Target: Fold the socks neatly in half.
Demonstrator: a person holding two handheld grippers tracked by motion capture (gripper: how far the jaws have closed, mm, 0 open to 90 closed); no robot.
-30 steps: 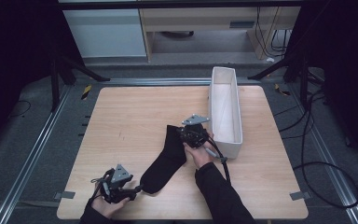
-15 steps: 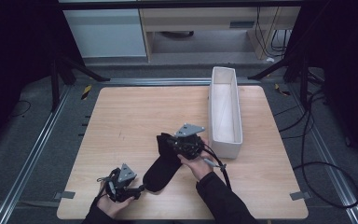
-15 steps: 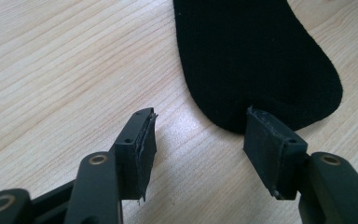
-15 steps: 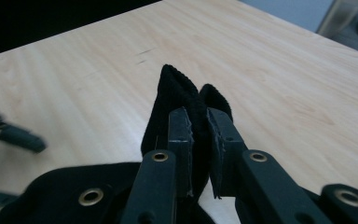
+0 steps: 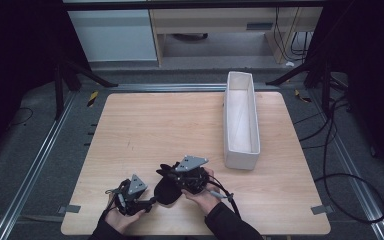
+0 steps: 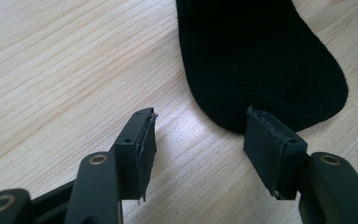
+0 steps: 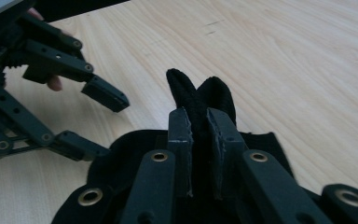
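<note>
Black sock (image 7: 200, 95) in right hand-held gripper (image 7: 198, 123)

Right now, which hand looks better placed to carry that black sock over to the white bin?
Probably the right. Its gripper is shut on the sock and sits nearer the bin. The left gripper is open, its fingers only framing the sock's end.

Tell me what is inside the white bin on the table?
The white bin looks empty: its pale floor and inner walls show. The bottom just behind its near wall is covered from this angle.
</note>
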